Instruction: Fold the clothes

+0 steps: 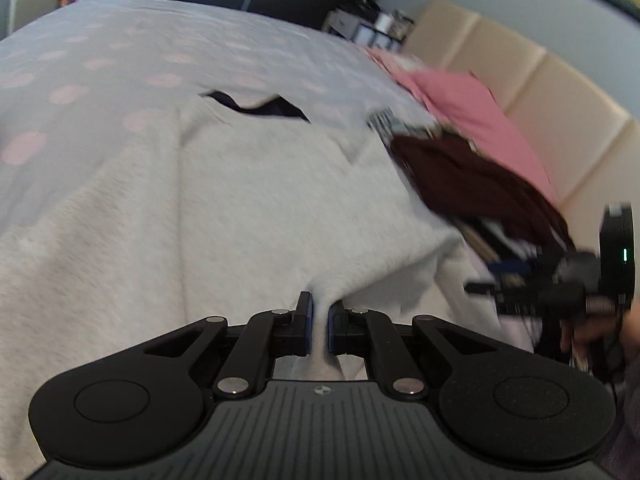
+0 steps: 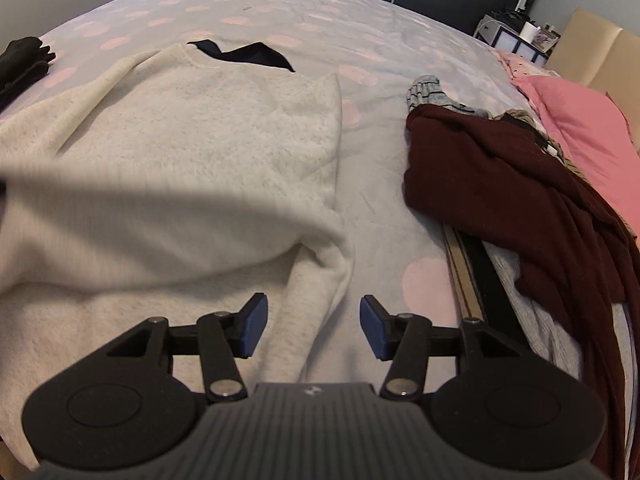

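Sweater: fluffy cream-white knit sweater (image 2: 192,140) lies flat on the bed (image 2: 380,28), neckline away from you, a dark lining showing in the collar opening; laid out flat like this, it looks ready for its first fold.
Left grip: your left gripper (image 1: 320,320) has its jaws clamped on a pinch of the sweater's near edge, the cloth drawn up into a small peak between the blue pads, probably so you can carry that edge across.
Right grip: your right gripper (image 2: 312,326) holds nothing; its jaws stand apart over the sleeve (image 2: 316,280) that runs down the sweater's right side, the pads clear of the cloth, seemingly lined up to take it.
Bedspread: pale lilac cover with pink dots under everything.
Waiting pile: dark maroon garment (image 2: 520,200) heaped well to the right of the sweater, with a striped grey piece and pink cloth (image 2: 576,120) behind it, likely the next items.
Left view only: the pinch itself, and your right gripper (image 1: 480,289) seen blurred from the side.
Right view only: the sweater's whole outline, the sleeve, and a small black item (image 2: 24,60) at the far left of the bed.
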A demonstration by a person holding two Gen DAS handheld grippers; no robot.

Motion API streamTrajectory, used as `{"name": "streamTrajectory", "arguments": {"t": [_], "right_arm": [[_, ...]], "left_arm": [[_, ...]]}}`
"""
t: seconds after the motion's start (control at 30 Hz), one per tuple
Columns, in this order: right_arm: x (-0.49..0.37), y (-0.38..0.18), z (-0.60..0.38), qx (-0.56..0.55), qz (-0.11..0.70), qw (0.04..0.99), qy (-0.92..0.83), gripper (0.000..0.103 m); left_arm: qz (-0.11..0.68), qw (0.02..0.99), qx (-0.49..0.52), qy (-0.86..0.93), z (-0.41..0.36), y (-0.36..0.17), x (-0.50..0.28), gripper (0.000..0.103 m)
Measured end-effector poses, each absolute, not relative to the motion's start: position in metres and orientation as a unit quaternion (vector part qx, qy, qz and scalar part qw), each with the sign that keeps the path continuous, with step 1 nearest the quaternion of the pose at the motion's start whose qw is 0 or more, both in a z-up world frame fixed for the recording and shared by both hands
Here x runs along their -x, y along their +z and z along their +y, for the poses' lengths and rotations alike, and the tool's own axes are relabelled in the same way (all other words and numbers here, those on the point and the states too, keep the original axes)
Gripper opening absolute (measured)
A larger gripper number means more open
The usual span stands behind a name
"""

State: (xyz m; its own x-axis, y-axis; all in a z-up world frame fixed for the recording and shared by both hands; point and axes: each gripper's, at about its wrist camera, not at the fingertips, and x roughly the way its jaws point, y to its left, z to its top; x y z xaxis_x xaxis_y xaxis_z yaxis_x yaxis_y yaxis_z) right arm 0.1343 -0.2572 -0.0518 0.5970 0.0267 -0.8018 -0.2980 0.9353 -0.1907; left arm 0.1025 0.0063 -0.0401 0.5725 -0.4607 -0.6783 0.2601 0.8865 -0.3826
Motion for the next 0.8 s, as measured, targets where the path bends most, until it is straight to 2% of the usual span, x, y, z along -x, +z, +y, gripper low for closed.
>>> {"name": "streamTrajectory", "arguments": {"t": [0.27,0.43,0.6,0.63,0.67,0.7,0.73,0.8], "right_arm": [[-0.148,-0.062,-0.257,0.178,0.455,0.870,0.070,0.061],[-0.161,-0.062,-0.257,0.142,0.459,0.874,0.077,0.062],[-0.173,-0.061,-0.228,0.198,0.431,0.875,0.097,0.059],[-0.175,-0.061,-0.225,0.208,0.428,0.874,0.098,0.055],[-0.177,-0.061,-0.223,0.218,0.426,0.873,0.094,0.036],[-0.178,-0.059,-0.226,0.217,0.428,0.873,0.089,0.023],[-0.180,-0.057,-0.231,0.207,0.431,0.874,0.085,0.018],[-0.183,-0.051,-0.250,0.162,0.436,0.882,0.073,0.017]], "left_arm": [[0.385,0.886,0.194,-0.170,0.038,-0.036,-0.117,0.005],[0.364,0.890,0.212,-0.175,0.042,-0.025,-0.122,0.005],[0.357,0.890,0.209,-0.193,0.033,-0.015,-0.119,0.005],[0.355,0.889,0.208,-0.200,0.031,-0.012,-0.117,0.005],[0.352,0.889,0.205,-0.208,0.030,-0.008,-0.115,0.005],[0.350,0.889,0.200,-0.218,0.027,-0.003,-0.113,0.005],[0.351,0.886,0.193,-0.232,0.022,0.002,-0.110,0.005],[0.363,0.875,0.174,-0.271,0.006,0.011,-0.100,0.005]]}}
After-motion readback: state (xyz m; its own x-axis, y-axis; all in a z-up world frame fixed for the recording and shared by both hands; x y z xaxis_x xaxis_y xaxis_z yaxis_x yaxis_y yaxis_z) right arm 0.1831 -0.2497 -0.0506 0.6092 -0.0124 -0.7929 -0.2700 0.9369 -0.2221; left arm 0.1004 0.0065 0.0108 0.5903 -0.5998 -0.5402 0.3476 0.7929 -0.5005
